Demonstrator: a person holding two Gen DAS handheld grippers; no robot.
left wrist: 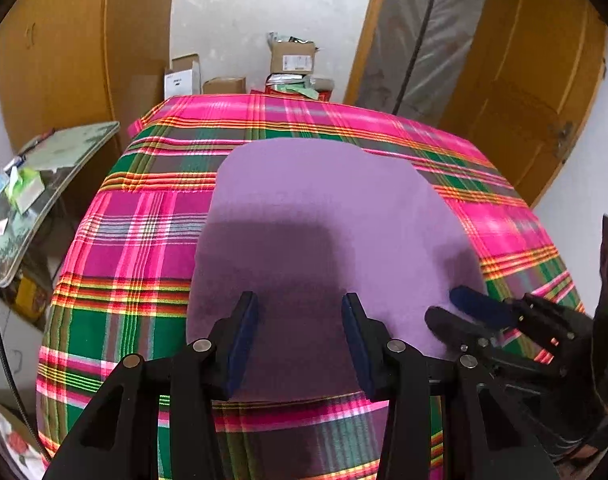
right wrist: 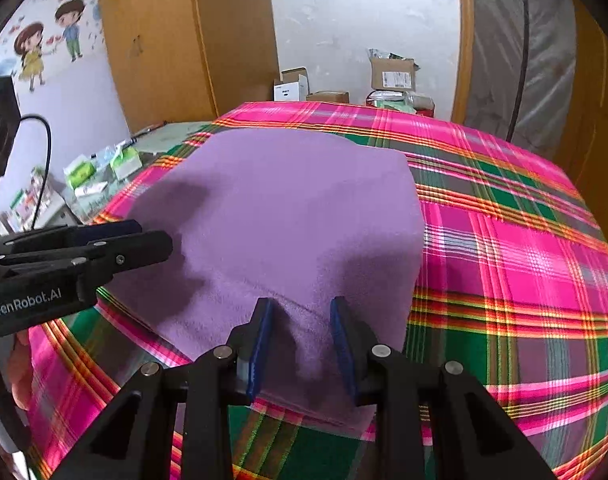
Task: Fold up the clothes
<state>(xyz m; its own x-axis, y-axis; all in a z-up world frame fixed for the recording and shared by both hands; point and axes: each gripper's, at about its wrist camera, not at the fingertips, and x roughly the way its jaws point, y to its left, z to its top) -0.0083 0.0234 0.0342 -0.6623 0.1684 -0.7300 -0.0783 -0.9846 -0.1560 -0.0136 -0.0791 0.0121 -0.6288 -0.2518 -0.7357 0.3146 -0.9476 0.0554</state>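
- A lilac cloth (left wrist: 327, 216) is seen lying flat on the plaid table (left wrist: 136, 240), roughly at its middle, with its near edge toward the cameras; it appears already folded into a compact panel, though layers cannot be counted from these views.
- The cloth is judged to be soft, light and limp, with a fleecy nap; little slipping between pads is to be expected, but sagging and drooping are likely wherever it is lifted by a single point.
- Nothing fragile is involved; the main risk is judged to be a dragged or bunched layer, or the plaid cover being pinched along with it.
- A hold is best taken at the two near corners, or along the near edge, one corner per hand, so that the panel can be carried over evenly.
- The left tongs (left wrist: 300, 340) are parted above the near part of the cloth, and nothing is gripped.
- The right tongs (right wrist: 300, 344) are likewise parted over the near right corner; a small ridge of cloth rises between the pads, yet whether it is actually touched cannot be told for certain.
- The table is covered in a bright pink, green and orange plaid, slightly wrinkled.
- Beyond it, cardboard boxes (left wrist: 294, 58) are stacked against a white wall, wooden doors (left wrist: 539, 92) stand at the sides, and a cluttered side surface (left wrist: 36, 184) is seen to the left.
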